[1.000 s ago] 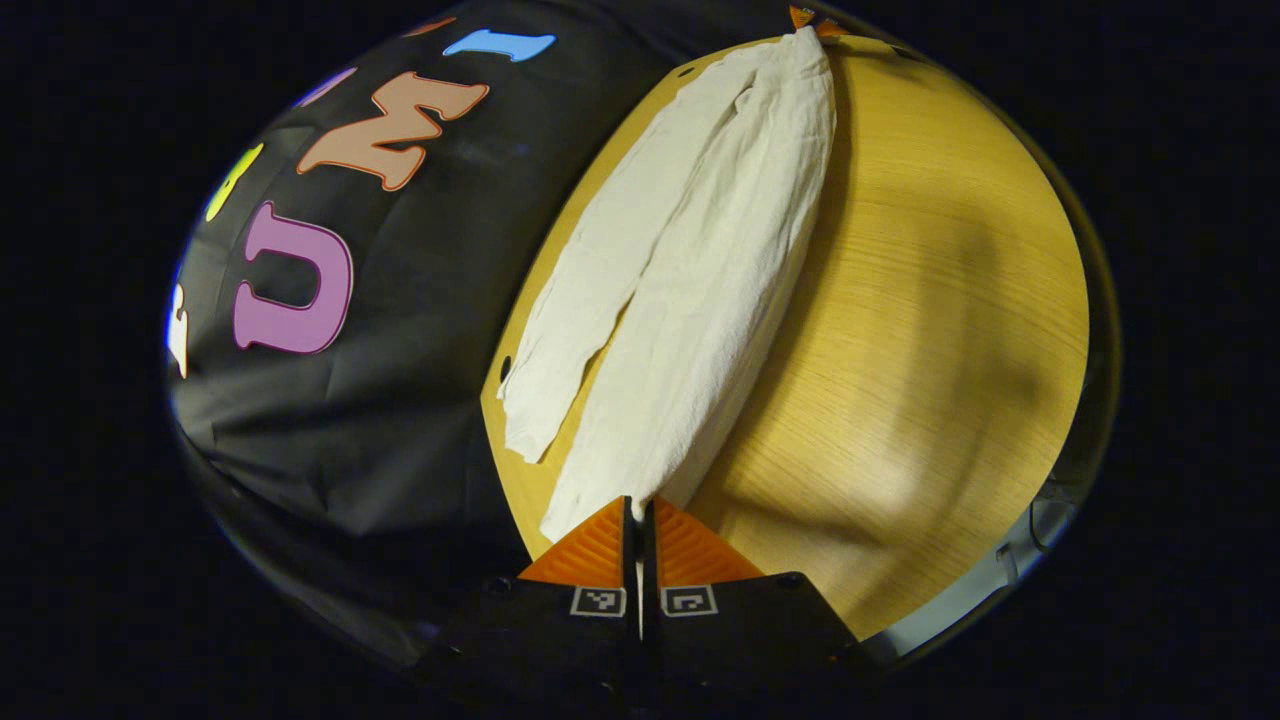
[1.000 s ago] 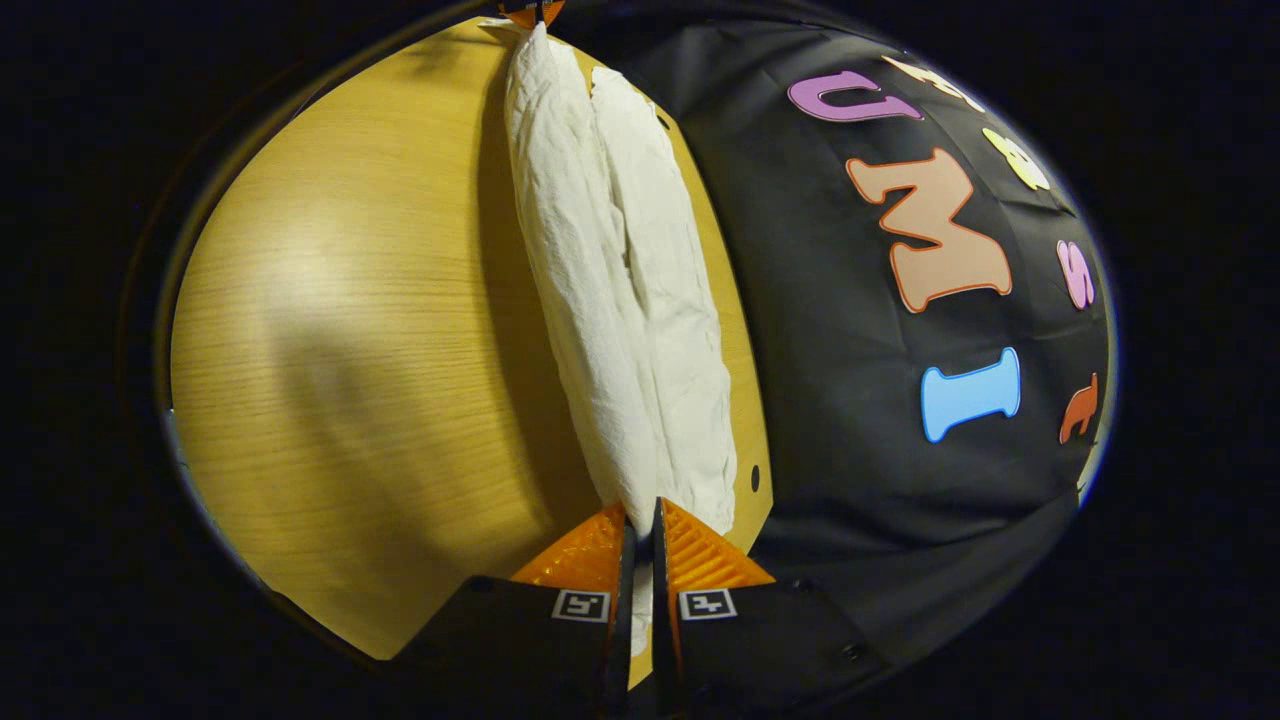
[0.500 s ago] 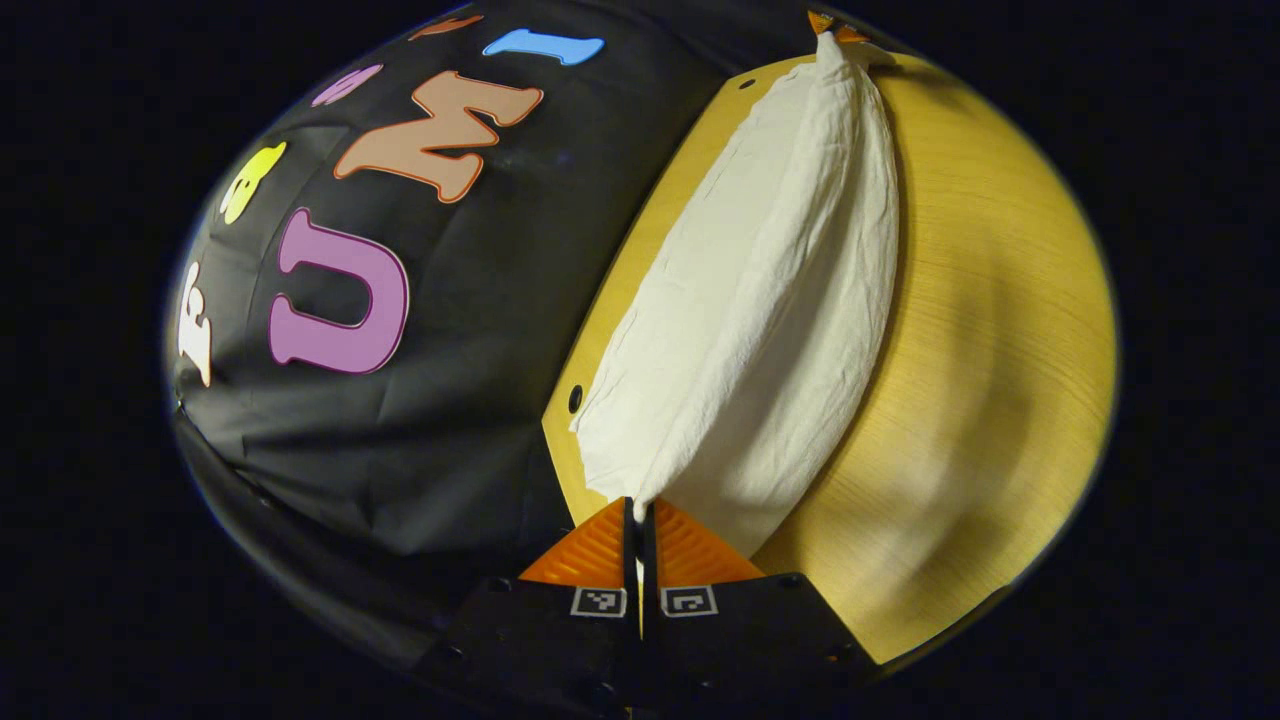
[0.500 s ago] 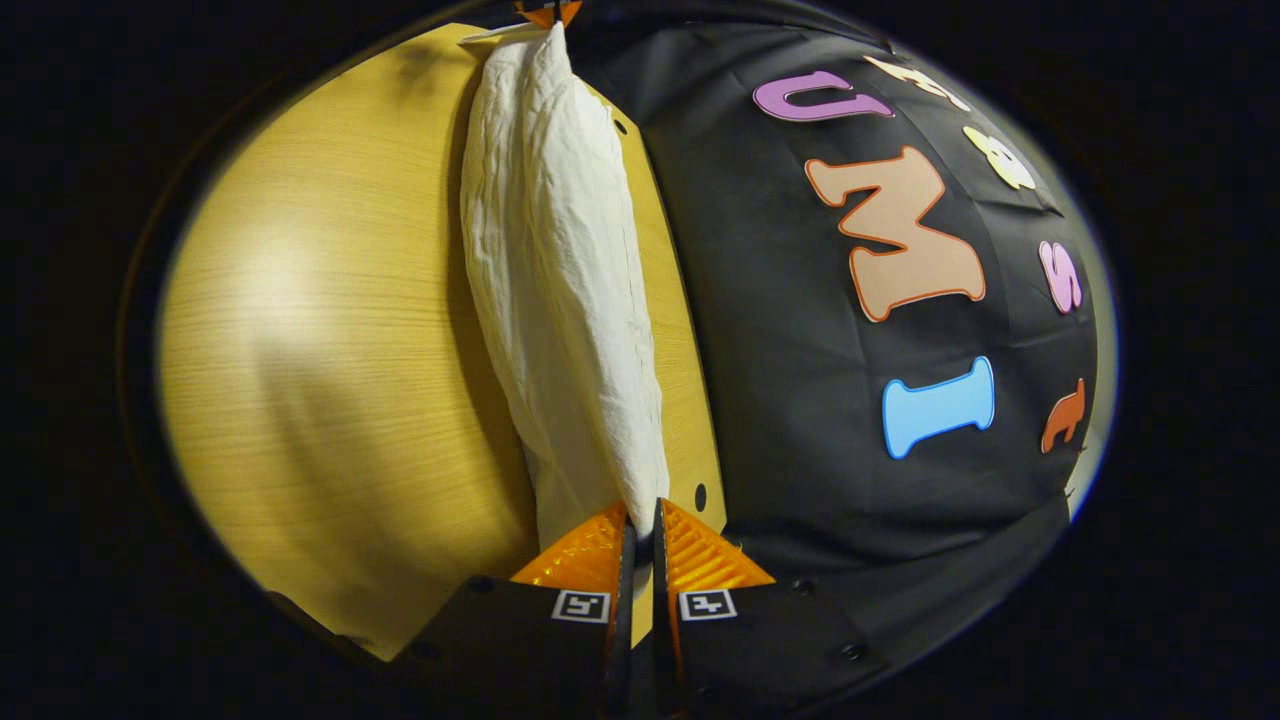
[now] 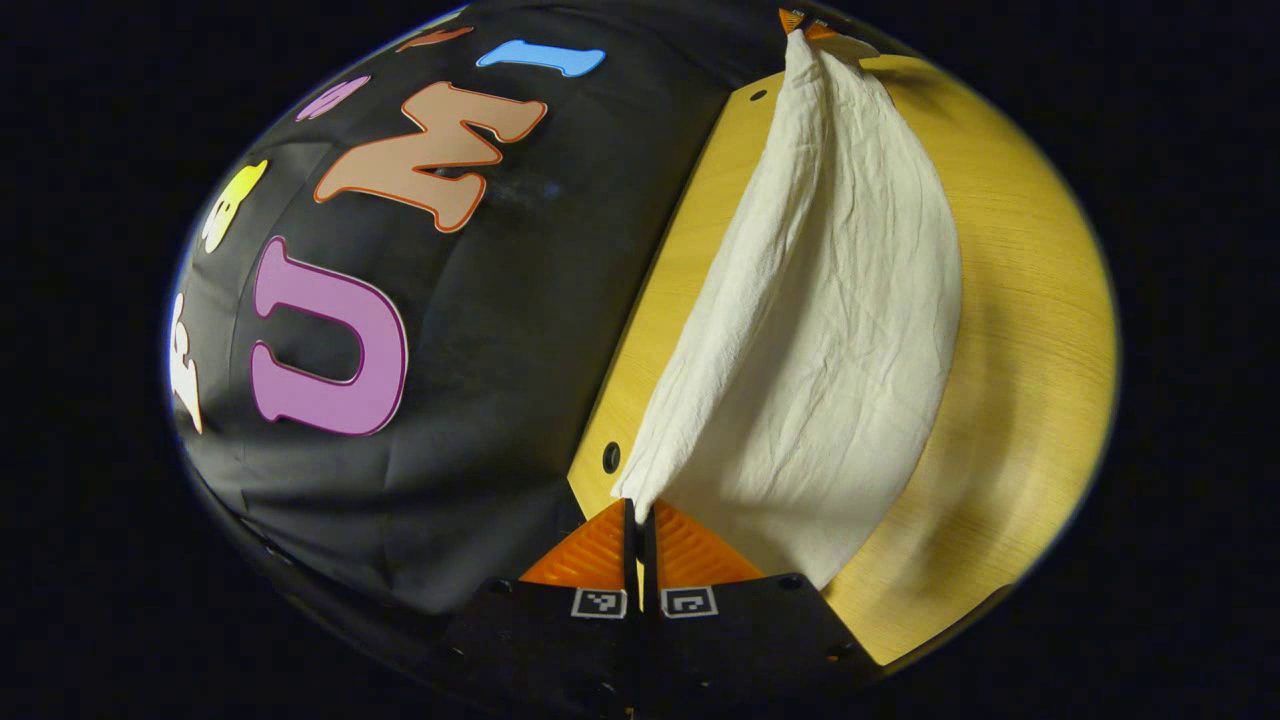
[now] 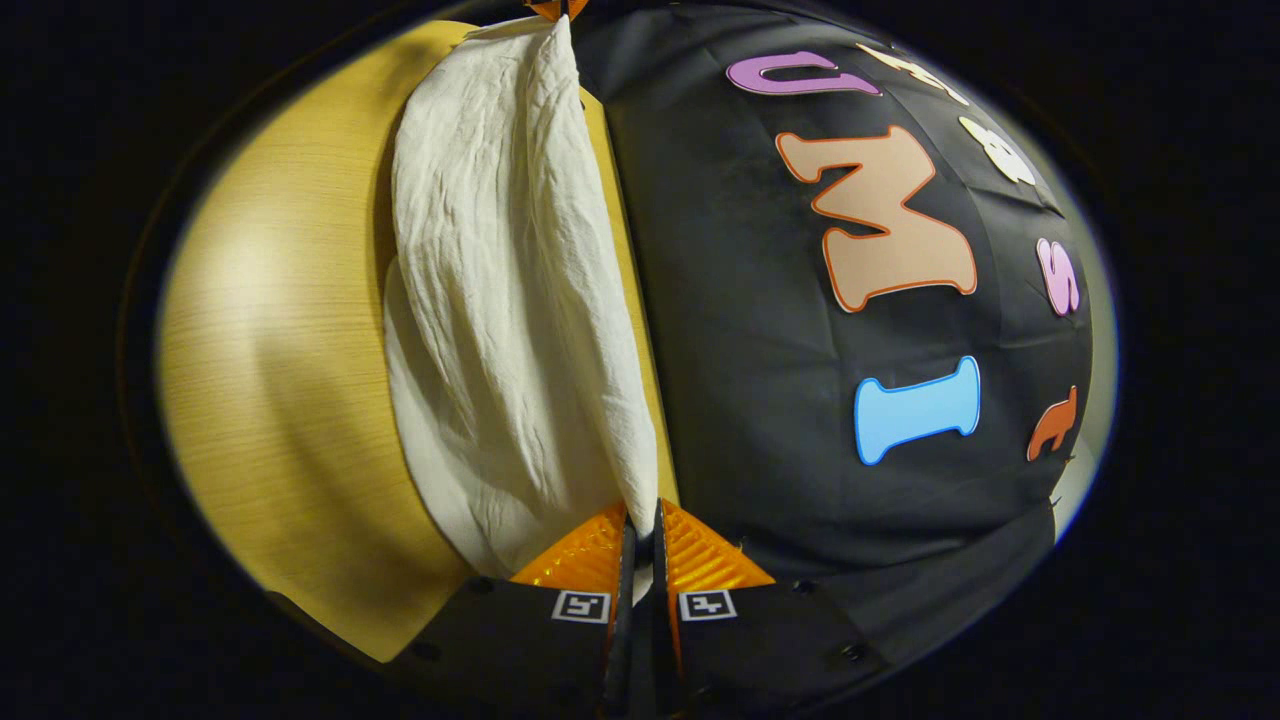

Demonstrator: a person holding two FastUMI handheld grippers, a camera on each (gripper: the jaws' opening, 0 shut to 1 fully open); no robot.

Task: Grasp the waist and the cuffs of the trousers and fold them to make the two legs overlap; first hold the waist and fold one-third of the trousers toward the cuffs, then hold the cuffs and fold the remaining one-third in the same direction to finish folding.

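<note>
Wooden table (image 5: 1030, 330), white unlabelled trousers (image 5: 840, 330) clamped at opposite ends by left hand-held gripper (image 5: 640, 520) and right hand-held gripper (image 6: 640, 520).

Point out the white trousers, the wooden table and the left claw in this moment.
White crinkled cloth trousers (image 5: 830, 330): left gripper view, middle of the hanging cloth.
Light wooden table (image 5: 1030, 330): left gripper view, bare top.
Left claw (image 5: 640, 520): left gripper view, between its fingertips, at the pinched cloth.

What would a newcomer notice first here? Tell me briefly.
The white trousers stretched taut between the two grippers, sagging in a broad sheet onto the yellow wooden table. The left gripper pinches one end and the right gripper the other, both close to the table's far edge by the black cloth wall.
</note>
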